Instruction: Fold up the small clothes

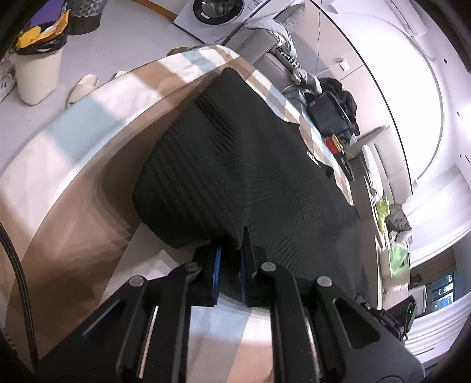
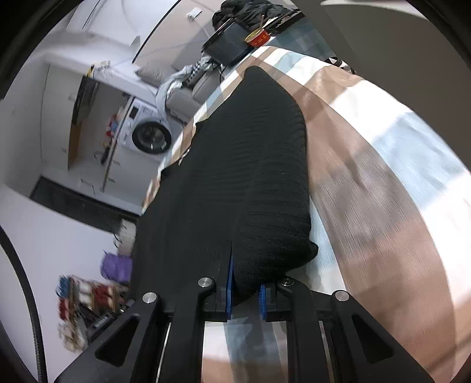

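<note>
**Both claws pinching the black knit garment**

My left claw (image 1: 231, 250) has its blue-padded fingers (image 1: 217, 265) closed onto the near hem of a black ribbed knit garment (image 1: 235, 165). From the claw, the fabric runs forward and away over the checked tablecloth (image 1: 88, 117), with a folded, rounded edge bulging just to the left of the fingers. Well ahead and to the left, a white waste bin (image 1: 36, 73) stands on the floor; farther ahead sits a washing machine (image 1: 219, 10).

My right claw (image 2: 245, 290) grips the same black ribbed knit garment (image 2: 250, 176), the cloth bunched between its blue pads (image 2: 229, 291). The rounded fold lies just right of the fingers. Far ahead rests a red tin (image 2: 259, 38).
</note>
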